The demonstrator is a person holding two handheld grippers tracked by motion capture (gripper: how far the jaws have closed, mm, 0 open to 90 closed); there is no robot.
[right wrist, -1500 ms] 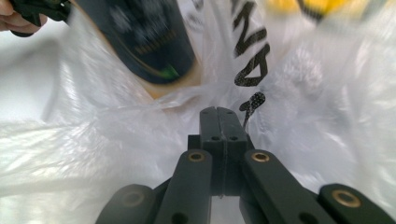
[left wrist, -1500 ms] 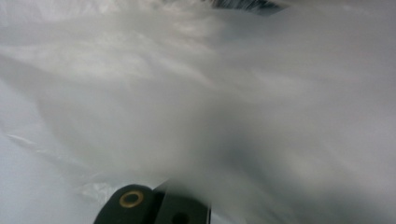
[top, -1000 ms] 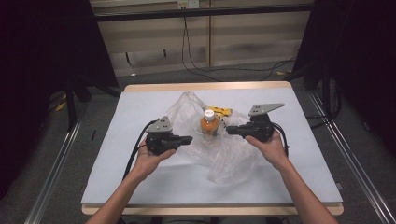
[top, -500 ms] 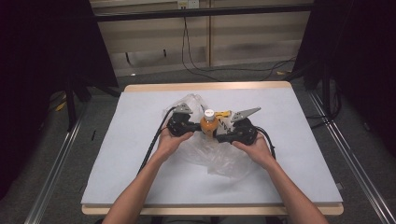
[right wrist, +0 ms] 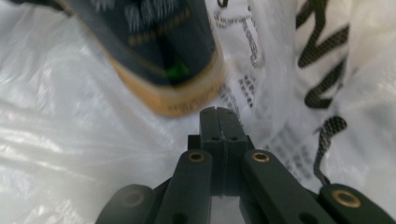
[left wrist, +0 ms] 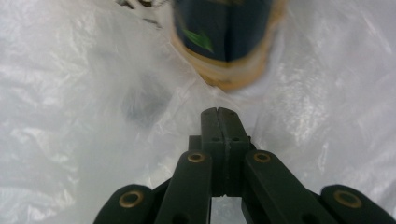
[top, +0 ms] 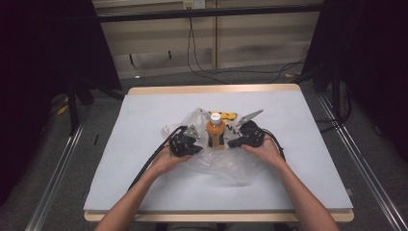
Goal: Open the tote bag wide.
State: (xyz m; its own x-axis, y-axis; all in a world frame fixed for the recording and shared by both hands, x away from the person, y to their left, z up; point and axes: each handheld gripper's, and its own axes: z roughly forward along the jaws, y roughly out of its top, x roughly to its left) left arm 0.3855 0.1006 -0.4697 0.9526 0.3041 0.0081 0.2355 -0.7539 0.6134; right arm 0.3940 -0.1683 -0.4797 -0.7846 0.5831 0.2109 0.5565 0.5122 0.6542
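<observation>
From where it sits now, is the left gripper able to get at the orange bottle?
Probably yes. The left gripper sits low on the clear plastic bag, right beside the orange bottle, with nothing solid between them, only thin bag film. Its jaws are shut, though, so they would need to open first.

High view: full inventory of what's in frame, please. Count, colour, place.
bottle: 1, orange with white cap and dark label, upright at table centre, on the plastic bag
plastic bag: 1, clear and crumpled, spread at table centre
yellow item: 1, just behind the bottle, too small to identify
table: 1, pale grey-blue top with wooden edge
cables: several, black, on the floor behind the table
left gripper: 1, black, jaws shut, left of the bottle
right gripper: 1, black, jaws shut, right of the bottle
</observation>
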